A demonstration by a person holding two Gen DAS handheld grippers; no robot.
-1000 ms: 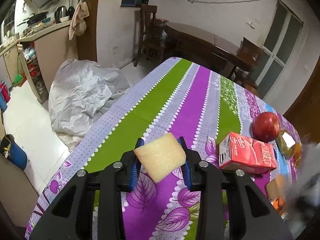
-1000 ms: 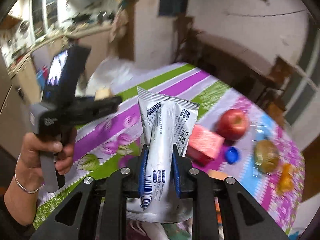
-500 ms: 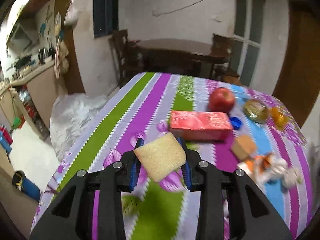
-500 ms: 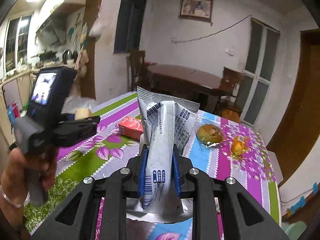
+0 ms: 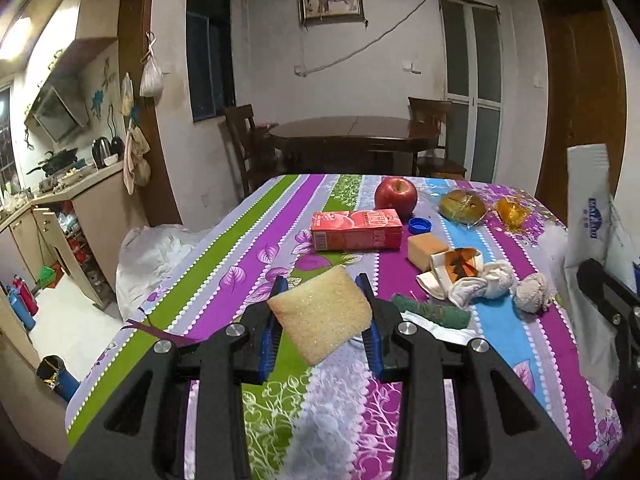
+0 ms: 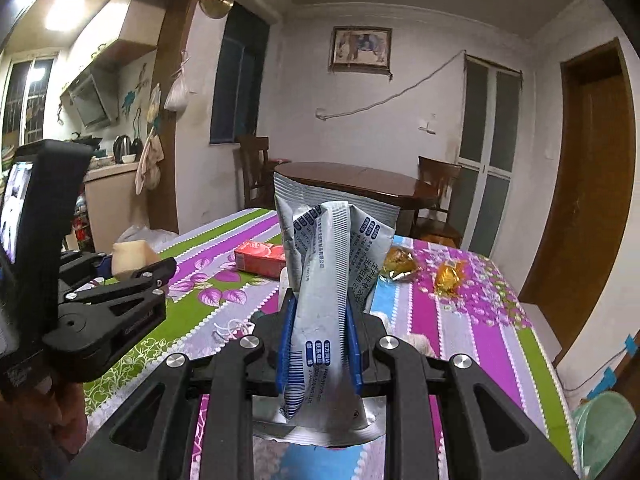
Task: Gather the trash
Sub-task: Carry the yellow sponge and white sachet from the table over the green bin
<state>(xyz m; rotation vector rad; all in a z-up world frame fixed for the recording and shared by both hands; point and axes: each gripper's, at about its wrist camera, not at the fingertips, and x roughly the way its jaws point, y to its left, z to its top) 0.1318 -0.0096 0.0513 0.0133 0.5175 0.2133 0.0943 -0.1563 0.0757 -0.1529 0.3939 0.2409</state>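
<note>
My left gripper (image 5: 322,314) is shut on a yellow sponge (image 5: 320,312), held above the near part of the striped tablecloth (image 5: 248,248). My right gripper (image 6: 320,320) is shut on a crumpled silver snack wrapper (image 6: 328,280) with blue print; that wrapper (image 5: 588,220) also shows at the right edge of the left wrist view. On the table lie a torn paper cup with crumpled tissues (image 5: 468,276), a tissue ball (image 5: 532,292), a green scrap on white paper (image 5: 432,312) and a blue bottle cap (image 5: 419,225).
A red juice carton (image 5: 356,234), an apple (image 5: 395,195), a tan block (image 5: 426,250), a wrapped bun (image 5: 462,205) and an orange wrapped sweet (image 5: 510,210) sit on the table. A white plastic bag (image 5: 156,256) lies on the floor to the left. A dark dining table (image 5: 348,132) stands behind.
Both views have swung to the right, from the table's left edge and the white bag to the clutter on the table. Both grips are unchanged.
</note>
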